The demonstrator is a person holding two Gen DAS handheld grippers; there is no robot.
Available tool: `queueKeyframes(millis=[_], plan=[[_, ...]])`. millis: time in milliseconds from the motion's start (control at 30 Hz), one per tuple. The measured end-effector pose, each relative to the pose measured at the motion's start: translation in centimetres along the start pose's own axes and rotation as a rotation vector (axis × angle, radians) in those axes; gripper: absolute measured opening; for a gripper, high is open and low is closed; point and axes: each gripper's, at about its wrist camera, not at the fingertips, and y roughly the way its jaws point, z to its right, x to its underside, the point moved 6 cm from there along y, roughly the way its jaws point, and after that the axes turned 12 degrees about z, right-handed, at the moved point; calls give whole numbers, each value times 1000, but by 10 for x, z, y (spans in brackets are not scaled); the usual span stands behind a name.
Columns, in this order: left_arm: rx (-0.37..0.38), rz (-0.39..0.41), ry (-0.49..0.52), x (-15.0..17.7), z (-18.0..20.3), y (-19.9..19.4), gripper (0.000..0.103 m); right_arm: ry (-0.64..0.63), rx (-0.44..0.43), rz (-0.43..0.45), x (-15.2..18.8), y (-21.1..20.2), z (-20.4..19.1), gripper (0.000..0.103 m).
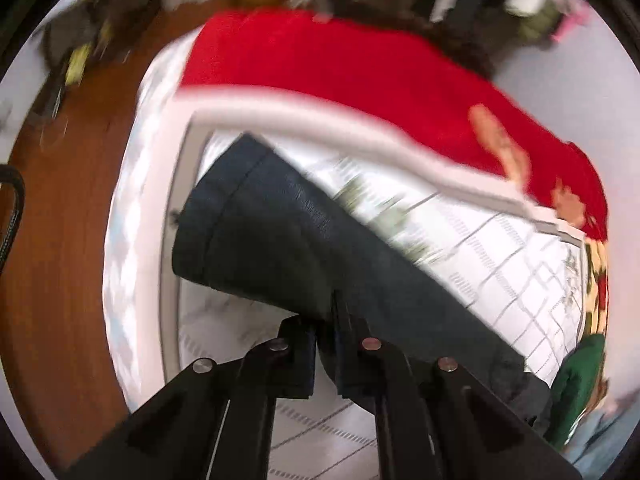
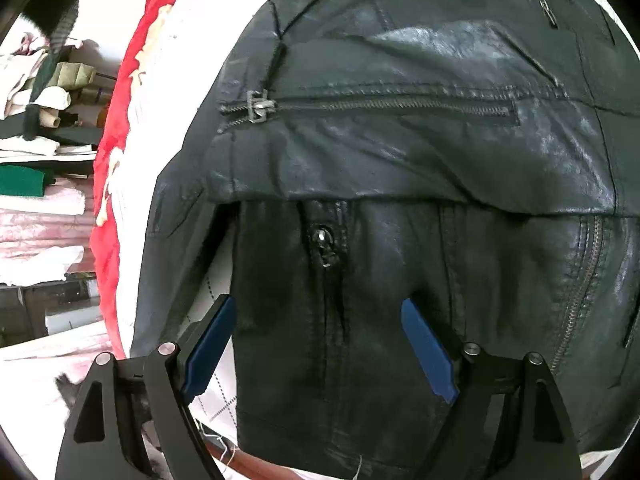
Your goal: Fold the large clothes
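The black leather jacket (image 2: pixel 400 152) lies spread on a bed, over a white quilt (image 1: pixel 500 248) with a grid pattern, and a red blanket (image 1: pixel 340 64) runs along the quilt's far side at about twelve o'clock in the left wrist view. The left gripper (image 1: pixel 326 344) has its fingers pinched nearly together on the jacket's sleeve (image 1: pixel 272 232), which stretches away toward ten o'clock with its cuff end free; that picture is smeared, so the hand looks to be mid-swing. The right gripper (image 2: pixel 316 340) hovers over the lower front of the jacket with its blue-padded fingers (image 2: pixel 428 352) spread wide and nothing between them; I cannot tell whether they touch the leather. The step in hand seems to be carrying the sleeve across the body. To do it well, I would keep the pinch firm, since stiff leather slips and springs back, and lift the sleeve clear rather than drag it, so the front panel with its chest zipper (image 2: pixel 372 106) stays flat. The open right gripper could press the body down near the hem to anchor it while the sleeve is laid straight across, cuff inside the jacket's outline.
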Motion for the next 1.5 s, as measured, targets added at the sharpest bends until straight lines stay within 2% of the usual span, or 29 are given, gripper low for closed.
queueKeyframes(millis=[100,133,167,267,400,500,567,667,700,800,933,967,1067,1133,1200,1267,1300,1333,1367,1500], plan=[[43,65,98,-14,31,-10,3,-56,93,65,-10,-7,-5,86],[54,81,128,-14,38,-16,3,-81,136,87,-13,-9,-5,86],[73,104,171,-21,52,-20,3,-129,219,127,-20,-14,-6,86],[122,159,270,-29,76,-38,3,-182,336,191,-35,-24,-5,86],[228,259,438,-24,134,-67,3,-108,347,228,-51,-43,9,86],[341,318,560,1,184,-100,2,-40,329,267,-59,-61,29,86],[418,329,640,32,216,-121,2,4,323,285,-61,-70,48,86],[541,293,759,99,260,-152,2,100,310,300,-63,-87,94,86],[589,274,818,136,274,-165,2,122,311,300,-63,-91,108,86],[679,204,918,215,297,-192,2,183,321,306,-60,-112,162,86],[790,64,1066,344,317,-223,2,213,364,317,-52,-138,229,86],[806,26,1118,378,318,-227,3,232,381,314,-49,-146,254,86],[765,-55,1255,450,317,-222,3,287,398,309,-40,-163,304,86],[722,-101,1312,473,311,-213,6,295,403,297,-36,-170,327,86],[681,-115,1329,480,304,-202,9,294,396,295,-33,-176,341,86],[650,-145,1326,479,300,-195,22,295,372,290,-30,-180,352,86],[649,-171,1315,477,297,-192,55,299,358,286,-26,-181,356,86],[649,-193,1298,474,295,-190,99,302,345,279,-26,-180,359,86],[648,-193,1278,469,293,-189,103,311,319,267,-24,-180,362,86],[592,-185,1268,453,285,-188,103,318,261,238,-21,-175,356,86]])
